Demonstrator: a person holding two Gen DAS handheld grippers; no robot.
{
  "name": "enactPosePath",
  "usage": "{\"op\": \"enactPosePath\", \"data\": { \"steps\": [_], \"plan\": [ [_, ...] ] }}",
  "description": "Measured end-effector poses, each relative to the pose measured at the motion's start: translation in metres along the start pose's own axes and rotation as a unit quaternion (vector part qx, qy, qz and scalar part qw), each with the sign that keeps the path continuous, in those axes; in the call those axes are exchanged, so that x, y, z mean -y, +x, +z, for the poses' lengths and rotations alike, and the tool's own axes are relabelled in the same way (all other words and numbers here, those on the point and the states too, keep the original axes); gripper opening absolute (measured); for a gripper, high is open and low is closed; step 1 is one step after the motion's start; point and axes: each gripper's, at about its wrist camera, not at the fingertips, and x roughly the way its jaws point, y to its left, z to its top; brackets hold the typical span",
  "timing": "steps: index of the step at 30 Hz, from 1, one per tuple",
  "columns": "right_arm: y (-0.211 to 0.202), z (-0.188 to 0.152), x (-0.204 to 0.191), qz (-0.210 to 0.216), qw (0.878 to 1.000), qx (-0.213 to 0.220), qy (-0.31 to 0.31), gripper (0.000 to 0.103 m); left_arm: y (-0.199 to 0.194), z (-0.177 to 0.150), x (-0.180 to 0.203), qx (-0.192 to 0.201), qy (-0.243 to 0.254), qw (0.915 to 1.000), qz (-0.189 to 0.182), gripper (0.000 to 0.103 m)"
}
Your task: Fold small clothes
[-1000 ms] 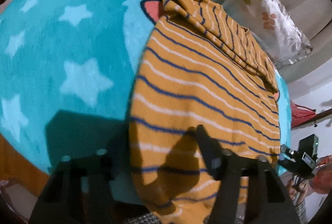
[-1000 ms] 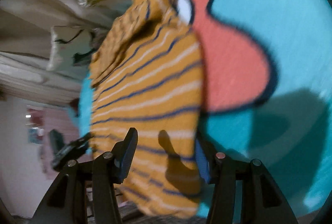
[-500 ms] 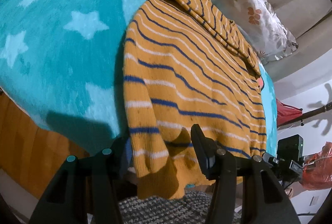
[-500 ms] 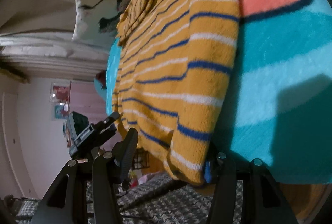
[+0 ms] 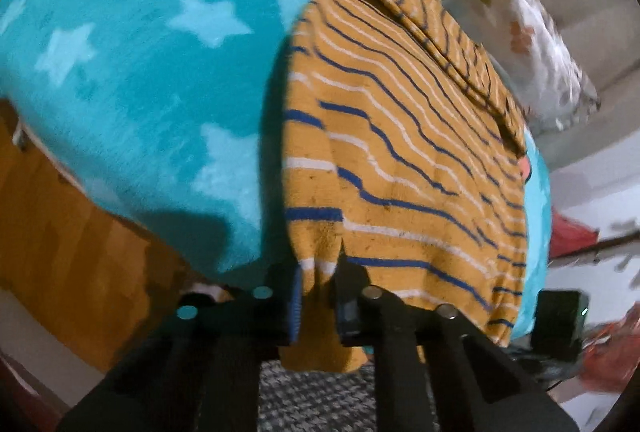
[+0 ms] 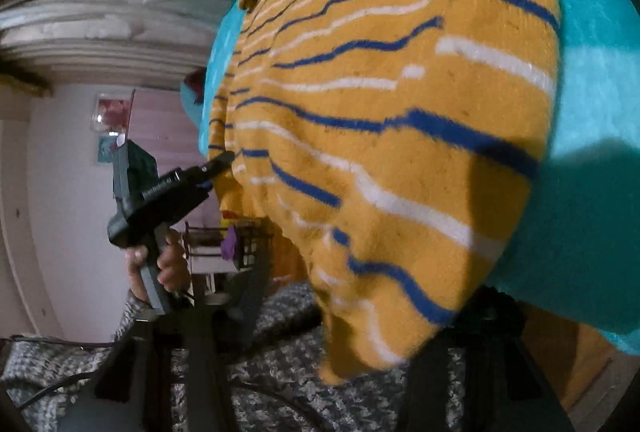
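left hand-held gripper (image 5: 318,302): clamped on sweater (image 5: 400,160) hem | right hand-held gripper (image 6: 320,364): fingers hidden, cannot tell | blanket (image 5: 152,80): under sweater

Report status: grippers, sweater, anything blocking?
Left gripper shut on sweater hem. Right gripper's jaws hidden by cloth. Sweater hangs off blanket edge. Nothing blocking.

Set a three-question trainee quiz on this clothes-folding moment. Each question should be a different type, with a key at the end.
1. True or false: the left gripper has its jaws shut on the hem of the striped sweater.
2. The sweater's stripes are: A red and green; B blue and white; C black only.
3. Fill in: the teal blanket is patterned with pale ____.

Key: 1 true; 2 B; 3 stars.
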Motion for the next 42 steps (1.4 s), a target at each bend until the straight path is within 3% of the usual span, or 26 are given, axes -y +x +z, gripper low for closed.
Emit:
{"op": "enactPosePath", "data": {
  "steps": [3,7,10,16,22,32,36,39,42],
  "plan": [
    [-0.008,0.0,-0.007,-0.013,1.0,0.003,-0.016,0.012,-0.017,0.001,-0.013,0.009,-0.029,0.9995,0.008,0.008],
    [-0.027,0.0,-0.025,-0.028,0.998,0.028,-0.048,0.009,-0.033,0.003,-0.02,0.012,-0.057,0.9981,-0.019,0.008],
    [-0.034,0.01,-0.037,-0.047,0.995,0.044,-0.07,0.009,-0.037,0.01,-0.007,0.019,-0.043,0.9988,-0.01,0.008],
    [-0.054,0.038,-0.059,-0.017,0.992,0.082,-0.091,0.008,-0.058,0.034,0.021,0.054,-0.01,0.9985,-0.007,0.008],
    [-0.08,0.088,-0.066,0.014,0.989,0.131,-0.071,0.008,-0.059,0.093,0.044,0.08,-0.002,0.9966,-0.018,0.008],
    [-0.1,0.234,-0.063,-0.023,0.978,0.208,-0.007,0.008,0.012,0.239,0.114,0.083,0.049,0.9952,-0.017,0.008],
    [-0.094,0.289,-0.022,-0.044,0.97,0.228,0.066,0.009,0.07,0.294,0.13,0.04,0.059,0.9974,0.007,0.009],
    [-0.085,0.319,0.012,-0.052,0.965,0.23,0.118,0.01,0.102,0.323,0.126,-0.001,0.041,0.9991,-0.014,0.01],
    [-0.084,0.334,0.037,-0.03,0.955,0.246,0.162,0.012,0.116,0.342,0.118,-0.019,0.018,0.9985,-0.049,0.013]
  ]
}}
